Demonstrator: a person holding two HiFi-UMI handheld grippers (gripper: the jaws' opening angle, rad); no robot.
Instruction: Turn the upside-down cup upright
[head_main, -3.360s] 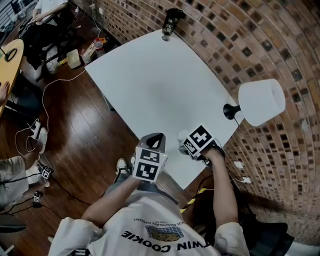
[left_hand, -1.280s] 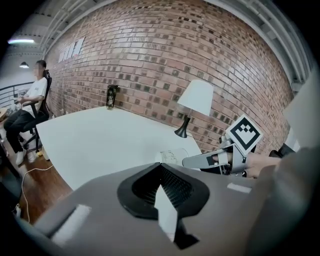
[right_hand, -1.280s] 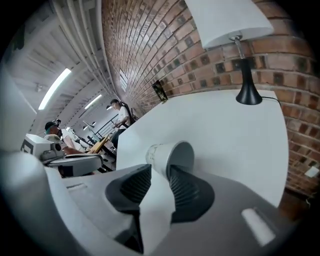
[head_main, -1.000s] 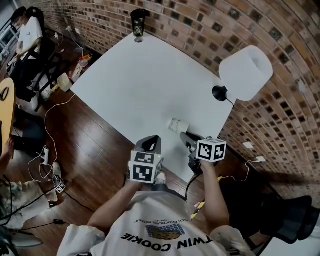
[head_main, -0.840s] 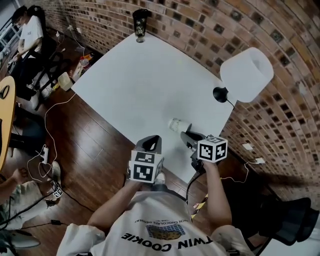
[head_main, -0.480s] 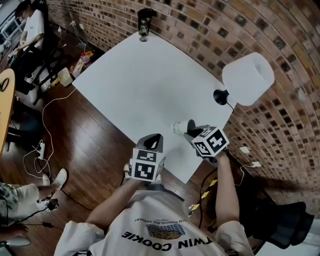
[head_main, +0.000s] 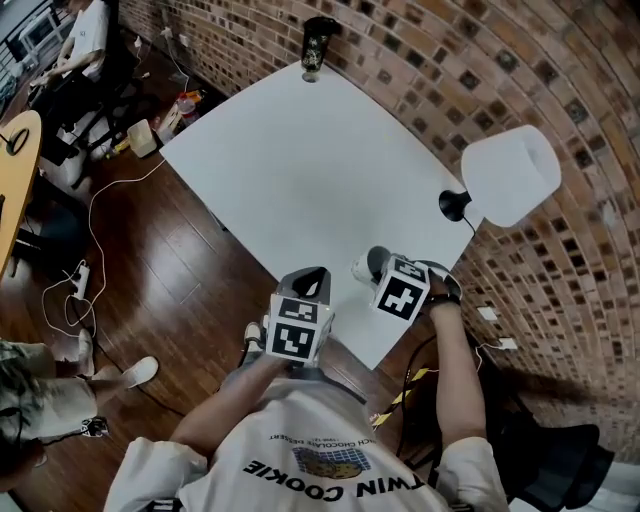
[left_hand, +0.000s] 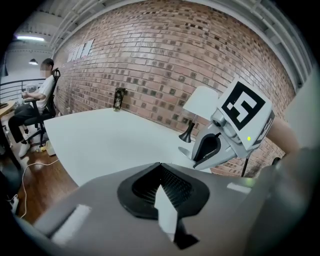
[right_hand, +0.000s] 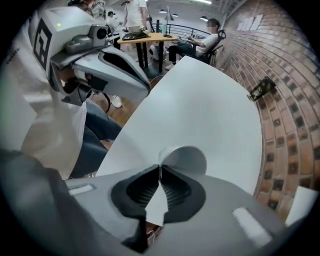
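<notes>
The pale grey cup (head_main: 366, 266) is at the near corner of the white table (head_main: 300, 150), with its dark mouth turned up and toward the lamp. My right gripper (head_main: 381, 275) points down and is shut on the cup's wall. In the right gripper view the cup (right_hand: 186, 159) shows just past the closed jaws of the right gripper (right_hand: 160, 169). My left gripper (head_main: 312, 276) hangs off the table's near edge, left of the cup. It is shut with nothing in it, as the left gripper view shows (left_hand: 160, 167).
A white-shaded lamp (head_main: 510, 190) on a black base stands at the table's right edge, close to the cup. A dark tumbler (head_main: 315, 45) stands at the far corner. The brick wall runs along the right. Cables lie on the wood floor (head_main: 130, 260); people sit at a desk far left.
My right gripper has rolled over with the cup in it, so the cup has gone from lying sideways to mouth upward. The left gripper has stayed put.
</notes>
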